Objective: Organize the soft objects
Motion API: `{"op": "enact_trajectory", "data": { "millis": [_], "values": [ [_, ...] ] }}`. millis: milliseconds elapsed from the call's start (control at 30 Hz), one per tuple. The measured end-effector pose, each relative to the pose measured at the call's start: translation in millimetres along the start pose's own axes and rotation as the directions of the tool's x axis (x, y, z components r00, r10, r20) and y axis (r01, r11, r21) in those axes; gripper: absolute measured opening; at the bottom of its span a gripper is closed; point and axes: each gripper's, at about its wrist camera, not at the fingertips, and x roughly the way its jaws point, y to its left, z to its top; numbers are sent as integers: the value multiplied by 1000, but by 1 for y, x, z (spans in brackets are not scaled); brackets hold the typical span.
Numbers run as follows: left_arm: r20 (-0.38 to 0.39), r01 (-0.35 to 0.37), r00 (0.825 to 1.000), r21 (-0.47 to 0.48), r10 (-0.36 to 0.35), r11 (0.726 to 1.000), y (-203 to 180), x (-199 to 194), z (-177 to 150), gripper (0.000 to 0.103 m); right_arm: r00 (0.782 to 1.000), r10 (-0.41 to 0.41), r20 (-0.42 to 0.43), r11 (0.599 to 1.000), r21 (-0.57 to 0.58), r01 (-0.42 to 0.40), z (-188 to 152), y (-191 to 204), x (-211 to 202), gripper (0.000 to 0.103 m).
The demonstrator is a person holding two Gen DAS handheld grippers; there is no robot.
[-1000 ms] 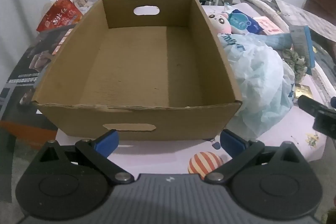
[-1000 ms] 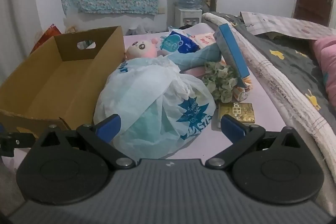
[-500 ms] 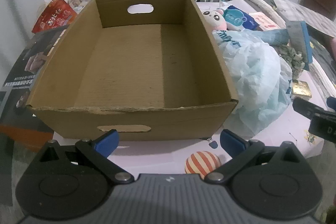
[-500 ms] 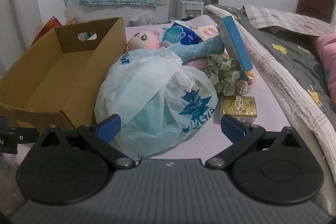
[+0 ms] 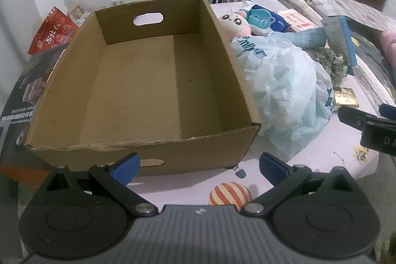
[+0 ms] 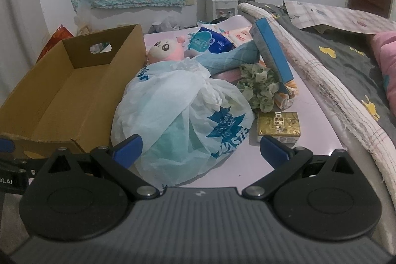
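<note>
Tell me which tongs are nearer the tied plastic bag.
Right. The right tongs sit open directly before the plastic bag, one finger against it. The left tongs face the cardboard box, bag off to their right.

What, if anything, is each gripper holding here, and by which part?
Nothing is held. The left gripper and the right gripper both have open jaws with nothing between them; the cardboard box and plastic bag lie ungripped.

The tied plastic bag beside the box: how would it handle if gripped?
The plastic bag looks thin and crinkled, so probably floppy and slippery. Its knotted top likely offers the firmest pinch. It bulges softly, suggesting light contents.
</note>
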Motion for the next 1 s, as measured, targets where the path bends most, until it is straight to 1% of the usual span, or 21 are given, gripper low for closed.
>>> {"op": "enact_trajectory", "data": {
  "millis": [333, 1000],
  "values": [
    [-6, 0, 1000, 10, 0, 1000, -8, 2, 5, 103, 1000, -1, -5, 1000, -17, 0, 6, 0, 3, 102],
    [-26, 1, 1000, 1, -1, 1000, -7, 7, 6, 103, 1000, 5, -22, 1000, -24, -6, 7, 1, 7, 102]
  ]
}}
